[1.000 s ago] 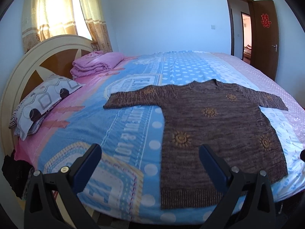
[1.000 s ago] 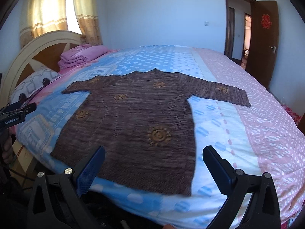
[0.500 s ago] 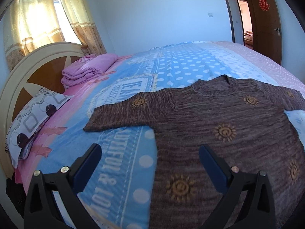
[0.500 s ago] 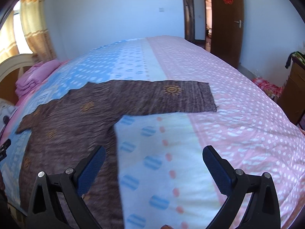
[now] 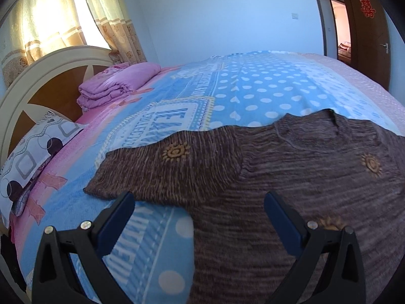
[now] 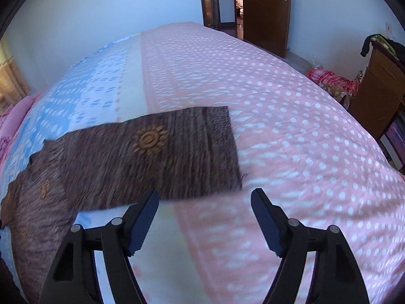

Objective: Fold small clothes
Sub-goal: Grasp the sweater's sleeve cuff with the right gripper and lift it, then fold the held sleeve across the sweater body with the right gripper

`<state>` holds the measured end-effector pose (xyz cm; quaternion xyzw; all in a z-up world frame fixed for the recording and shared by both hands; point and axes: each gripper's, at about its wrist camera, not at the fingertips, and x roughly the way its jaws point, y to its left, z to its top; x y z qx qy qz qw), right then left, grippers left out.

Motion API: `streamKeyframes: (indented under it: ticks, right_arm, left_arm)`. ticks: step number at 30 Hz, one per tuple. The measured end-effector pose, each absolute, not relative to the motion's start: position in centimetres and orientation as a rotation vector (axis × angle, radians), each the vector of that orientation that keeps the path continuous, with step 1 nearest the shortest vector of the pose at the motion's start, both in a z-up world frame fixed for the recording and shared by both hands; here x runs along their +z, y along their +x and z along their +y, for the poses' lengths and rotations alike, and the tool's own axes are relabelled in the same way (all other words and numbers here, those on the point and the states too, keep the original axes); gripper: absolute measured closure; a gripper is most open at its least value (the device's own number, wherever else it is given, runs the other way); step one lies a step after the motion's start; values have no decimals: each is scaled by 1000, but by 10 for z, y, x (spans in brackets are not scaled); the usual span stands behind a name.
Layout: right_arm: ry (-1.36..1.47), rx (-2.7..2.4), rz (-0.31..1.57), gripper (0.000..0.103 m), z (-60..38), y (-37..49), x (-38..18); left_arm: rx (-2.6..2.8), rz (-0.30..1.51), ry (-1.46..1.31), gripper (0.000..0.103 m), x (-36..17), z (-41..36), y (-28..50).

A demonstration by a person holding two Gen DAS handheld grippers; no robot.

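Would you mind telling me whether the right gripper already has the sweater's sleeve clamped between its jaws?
No: the right gripper has its jaws apart and closing with nothing between them, the brown sweater sleeve lying flat on the bedspread just ahead.

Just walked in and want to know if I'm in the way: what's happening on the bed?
A person holding a two-finger gripper in each hand is about to fold a brown knitted sweater with orange sun motifs, spread flat on the blue and pink patterned bedspread. The left gripper is open near one sleeve. The right gripper is closing near the other sleeve's cuff, nothing between its jaws yet. No fold is made.
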<state>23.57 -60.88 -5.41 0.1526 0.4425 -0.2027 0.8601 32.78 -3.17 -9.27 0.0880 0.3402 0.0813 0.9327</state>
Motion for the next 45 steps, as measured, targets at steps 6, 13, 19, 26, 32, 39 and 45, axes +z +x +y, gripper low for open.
streamKeyframes:
  ticks: [6,13,19,26,32,39,45]
  right_arm:
    - [333,-464,952,36,-633,269,-71]
    - [325,-435,965,68,-635,285,-84]
    - [345,-356,930,94,-624,286,-56]
    - [289,-287,855,95,-583,295,2]
    - [198,-204,800,95,-526,304,53]
    - [94,-107,773,95,-451,315,85]
    - [29,-33,783,95,-396,325,91]
  left_arm:
    - [212,733,182,0,-107,-27,354]
    - [210,784,178,0,-125,-27,369]
    - [182,799,154,0,-129,-27,370]
    - [156,769,114,0,-119,-25,363]
    - [125,770,86,0,-118,-23,360]
    - [107,762,43,0,-115,-14,357]
    - [97,761,19,0,-115,-7,356]
